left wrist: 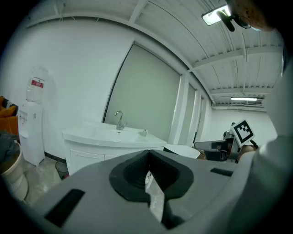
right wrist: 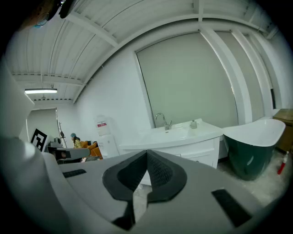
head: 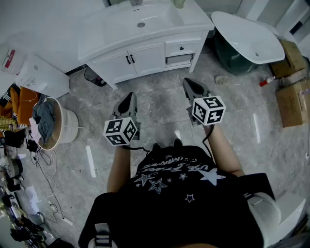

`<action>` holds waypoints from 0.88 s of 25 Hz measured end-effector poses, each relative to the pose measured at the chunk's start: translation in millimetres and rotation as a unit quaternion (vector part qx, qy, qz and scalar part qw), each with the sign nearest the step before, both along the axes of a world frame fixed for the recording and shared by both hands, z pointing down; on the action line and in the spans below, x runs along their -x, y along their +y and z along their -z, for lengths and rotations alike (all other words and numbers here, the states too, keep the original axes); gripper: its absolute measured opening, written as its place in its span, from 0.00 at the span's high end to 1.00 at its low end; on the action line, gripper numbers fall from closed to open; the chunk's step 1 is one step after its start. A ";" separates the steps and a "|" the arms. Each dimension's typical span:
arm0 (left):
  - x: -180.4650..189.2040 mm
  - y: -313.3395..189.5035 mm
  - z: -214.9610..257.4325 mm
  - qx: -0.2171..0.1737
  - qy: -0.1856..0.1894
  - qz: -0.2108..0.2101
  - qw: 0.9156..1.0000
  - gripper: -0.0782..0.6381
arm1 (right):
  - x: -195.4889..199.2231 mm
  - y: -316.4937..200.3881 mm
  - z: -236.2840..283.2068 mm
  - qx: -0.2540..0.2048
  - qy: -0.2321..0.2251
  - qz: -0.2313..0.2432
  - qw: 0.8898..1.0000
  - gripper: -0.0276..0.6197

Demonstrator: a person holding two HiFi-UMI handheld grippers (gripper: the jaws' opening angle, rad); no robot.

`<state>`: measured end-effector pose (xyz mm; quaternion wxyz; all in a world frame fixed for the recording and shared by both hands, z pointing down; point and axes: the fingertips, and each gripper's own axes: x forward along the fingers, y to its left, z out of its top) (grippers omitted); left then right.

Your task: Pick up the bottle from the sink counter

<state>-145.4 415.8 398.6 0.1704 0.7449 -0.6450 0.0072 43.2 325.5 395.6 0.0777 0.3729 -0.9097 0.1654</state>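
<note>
A small pale bottle (head: 178,3) stands at the back right of the white sink counter (head: 145,34), right of the faucet (head: 136,2). It shows small and far in the left gripper view (left wrist: 143,133) and in the right gripper view (right wrist: 193,124). Both grippers hang over the marble floor in front of the vanity, well short of the counter. My left gripper (head: 130,97) is shut with nothing in it, its jaws meeting at the tips (left wrist: 149,157). My right gripper (head: 189,83) is likewise shut and holds nothing (right wrist: 146,157).
A white and green bathtub (head: 247,38) stands right of the vanity, with cardboard boxes (head: 293,97) and a small red-capped bottle (head: 266,81) on the floor beyond. At the left are a laundry basket (head: 53,123), a water dispenser (head: 29,72) and cables.
</note>
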 end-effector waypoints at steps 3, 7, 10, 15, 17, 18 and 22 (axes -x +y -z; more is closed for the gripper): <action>-6.8 0.4 -1.2 0.002 0.000 -0.004 1.000 0.88 | -5.3 0.7 0.1 -0.001 -0.002 0.000 1.000 0.95; -13.3 0.5 -4.7 0.008 -0.001 -0.004 1.000 0.88 | -11.6 2.5 -1.0 -0.001 -0.003 0.003 1.000 0.95; -21.5 0.4 -4.9 0.012 -0.005 -0.007 1.000 0.88 | -19.4 2.3 -2.1 0.001 -0.005 0.002 1.000 0.95; -36.3 -1.7 -5.5 0.009 -0.009 0.001 1.000 0.88 | -48.4 -9.7 -10.9 0.013 -0.012 -0.024 1.000 0.95; -38.0 -4.2 -3.1 0.000 -0.007 0.016 1.000 0.88 | -60.0 -14.3 -13.4 0.014 -0.015 -0.022 1.000 0.95; -39.0 -5.7 -2.5 -0.002 -0.008 0.023 1.000 0.88 | -64.4 -16.1 -14.1 0.013 -0.017 -0.017 1.000 0.95; -44.9 -12.2 -5.1 -0.002 -0.006 0.041 0.999 0.88 | -76.1 -25.8 -17.9 0.012 -0.021 -0.003 1.000 0.95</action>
